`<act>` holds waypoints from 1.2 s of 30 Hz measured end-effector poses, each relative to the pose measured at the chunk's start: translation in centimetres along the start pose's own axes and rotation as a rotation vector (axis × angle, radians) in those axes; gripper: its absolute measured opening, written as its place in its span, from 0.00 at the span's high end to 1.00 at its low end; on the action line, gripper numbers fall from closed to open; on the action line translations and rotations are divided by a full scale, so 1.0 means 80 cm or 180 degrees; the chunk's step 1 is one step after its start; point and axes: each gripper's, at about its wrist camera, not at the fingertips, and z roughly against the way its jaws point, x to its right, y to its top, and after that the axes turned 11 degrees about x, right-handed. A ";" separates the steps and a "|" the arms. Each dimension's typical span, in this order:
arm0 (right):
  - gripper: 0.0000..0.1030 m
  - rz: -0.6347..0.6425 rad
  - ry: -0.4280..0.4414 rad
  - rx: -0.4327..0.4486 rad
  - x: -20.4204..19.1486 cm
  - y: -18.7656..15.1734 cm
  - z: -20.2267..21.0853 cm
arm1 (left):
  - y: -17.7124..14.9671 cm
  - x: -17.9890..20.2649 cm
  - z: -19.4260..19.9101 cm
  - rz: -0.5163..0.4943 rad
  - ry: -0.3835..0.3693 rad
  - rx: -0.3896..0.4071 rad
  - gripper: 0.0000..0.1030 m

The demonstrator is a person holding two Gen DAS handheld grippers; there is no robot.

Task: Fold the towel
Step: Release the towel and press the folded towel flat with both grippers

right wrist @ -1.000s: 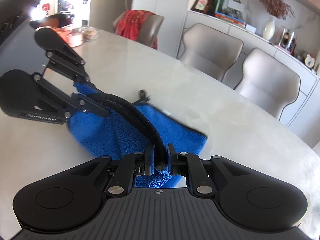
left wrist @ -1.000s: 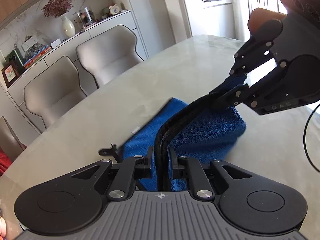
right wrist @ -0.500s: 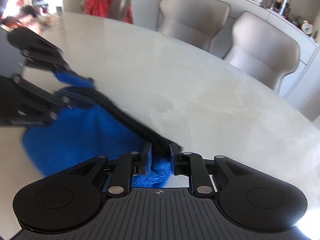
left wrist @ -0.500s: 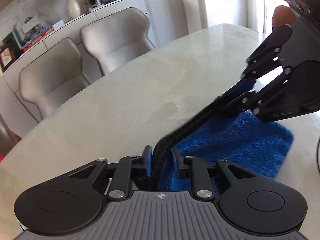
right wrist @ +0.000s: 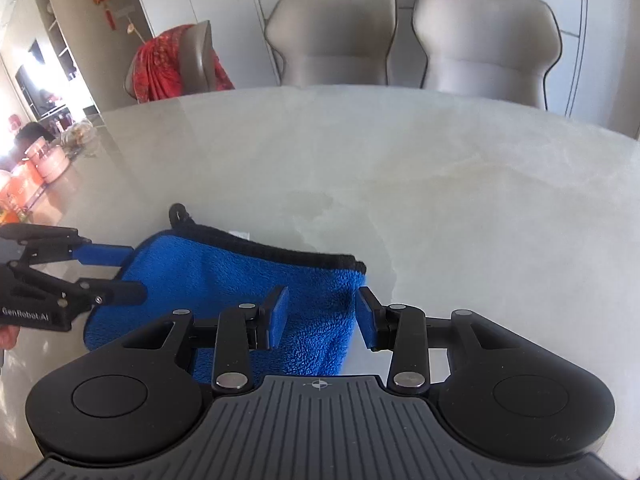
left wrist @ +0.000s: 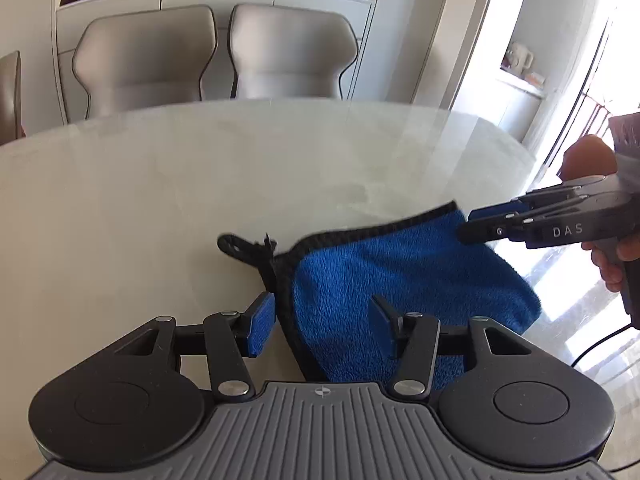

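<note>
A blue towel (left wrist: pixel 400 280) with a black edge lies folded on the pale marble table (left wrist: pixel 160 200), its black hanging loop (left wrist: pixel 232 244) on the left. My left gripper (left wrist: pixel 323 326) is opening. The towel's near left edge lies between its pads, which do not press on it. The right gripper (left wrist: pixel 468 226) shows at the towel's right corner. In the right wrist view my right gripper (right wrist: pixel 322 316) is opening too, with the towel (right wrist: pixel 224 272) corner loose between its pads. The left gripper (right wrist: pixel 132 274) stands open at the towel's left end.
Two grey chairs (right wrist: pixel 408 36) stand behind the table's far edge, and a third carries a red cloth (right wrist: pixel 168 64). Boxes and jars (right wrist: pixel 44 160) crowd the table's far left. A black cable (left wrist: pixel 600 344) hangs by the hand (left wrist: pixel 616 256) on the right.
Both grippers rolled level and sank toward the table. Their jaws, shut on the towel's black edge before, have opened and let it go, and the towel has settled flat.
</note>
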 end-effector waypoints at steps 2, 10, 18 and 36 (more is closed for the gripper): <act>0.69 -0.0056 0.0012 0.0011 0.005 0.001 -0.005 | 0.000 0.001 -0.005 -0.0012 0.0047 0.0027 0.48; 0.91 0.0142 -0.0093 0.0180 0.008 0.006 -0.023 | 0.007 0.017 -0.028 -0.0257 0.0207 0.0079 0.57; 0.76 0.0258 -0.0367 0.0335 0.004 0.004 -0.006 | 0.021 0.029 -0.014 -0.0271 0.0421 0.0250 0.55; 0.70 0.0157 0.0088 0.0258 -0.019 -0.035 -0.013 | -0.057 0.088 0.021 -0.0048 0.0156 0.0303 0.38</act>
